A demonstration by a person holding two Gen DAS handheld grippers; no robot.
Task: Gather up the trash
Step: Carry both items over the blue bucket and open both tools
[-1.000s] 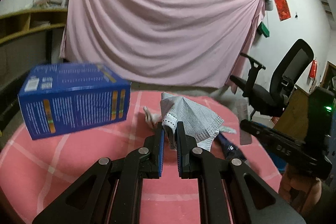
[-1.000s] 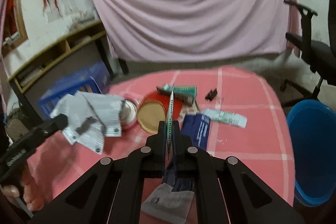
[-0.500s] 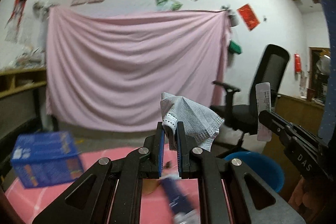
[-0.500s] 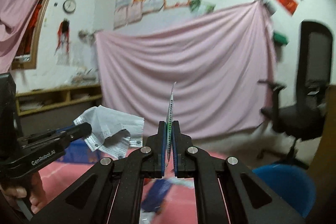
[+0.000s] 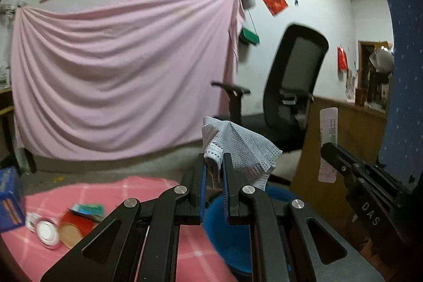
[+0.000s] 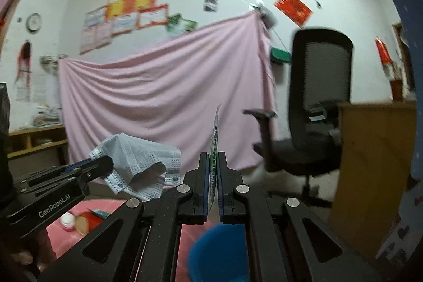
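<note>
carrying trash to blue bin [image 5: 232, 234], lower centre | left gripper [image 5: 213, 186] fingers clamp grey mask [image 5: 238, 147] | right gripper [image 6: 213, 189] pinches paper strip [image 6: 214, 139] | centre both above bin before releasing

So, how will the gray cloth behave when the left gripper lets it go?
The cloth, pinched in the left gripper, folds and droops, so it is probably floppy. It looks thin and perforated, likely light. It may flutter rather than drop straight into the bin.

Blue bin [image 5: 232, 237] — mostly hidden behind gripper arms — and table clutter [image 5: 66, 223] blurred.
</note>
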